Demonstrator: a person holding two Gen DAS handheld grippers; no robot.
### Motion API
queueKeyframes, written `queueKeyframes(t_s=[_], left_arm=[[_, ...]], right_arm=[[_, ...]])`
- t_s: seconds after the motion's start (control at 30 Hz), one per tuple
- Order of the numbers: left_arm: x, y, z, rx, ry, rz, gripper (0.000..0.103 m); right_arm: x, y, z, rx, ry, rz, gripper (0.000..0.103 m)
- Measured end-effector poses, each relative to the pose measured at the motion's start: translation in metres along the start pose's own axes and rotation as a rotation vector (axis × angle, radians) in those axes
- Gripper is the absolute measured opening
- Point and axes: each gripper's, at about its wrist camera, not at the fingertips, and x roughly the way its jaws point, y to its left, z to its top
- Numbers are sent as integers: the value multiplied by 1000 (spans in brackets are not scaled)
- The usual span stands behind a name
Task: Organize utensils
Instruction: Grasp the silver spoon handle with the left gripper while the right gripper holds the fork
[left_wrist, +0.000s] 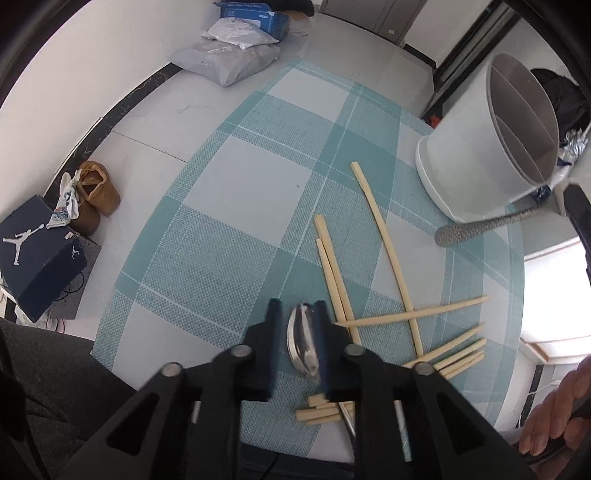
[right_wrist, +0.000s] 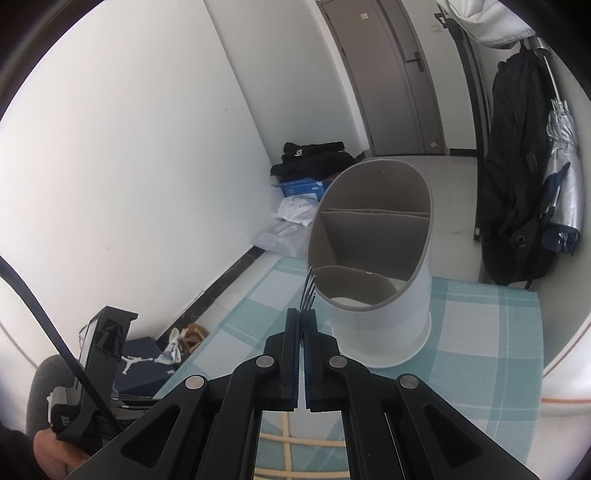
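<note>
Several wooden chopsticks (left_wrist: 388, 251) lie scattered on a teal checked placemat (left_wrist: 229, 206). A metal spoon (left_wrist: 301, 339) rests on the mat with its bowl between the fingers of my left gripper (left_wrist: 297, 306). The jaws stand apart, and a gap shows between the left finger and the spoon. My right gripper (right_wrist: 302, 314) is shut on a fork, whose tines (right_wrist: 309, 291) poke out beside the rim of a white divided utensil holder (right_wrist: 373, 258). In the left wrist view the fork's textured handle (left_wrist: 480, 229) hangs in front of the holder (left_wrist: 480, 155).
On the floor to the left are a dark shoebox (left_wrist: 40, 254), brown shoes (left_wrist: 96, 192) and mail bags (left_wrist: 229, 59). A black backpack (right_wrist: 517, 177) and a folded umbrella (right_wrist: 565, 184) hang at the right. A person's hand (left_wrist: 554, 417) holds the right gripper's handle.
</note>
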Motion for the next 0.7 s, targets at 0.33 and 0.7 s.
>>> queueKeyframes(t_s=[0.33, 0.7], left_arm=[[10, -24, -21, 155, 23, 137, 56], [15, -28, -22, 161, 53, 141, 64]], right_arm=[[-3, 1, 1, -5, -8, 3, 1], [-4, -6, 5, 20, -17, 0, 1]])
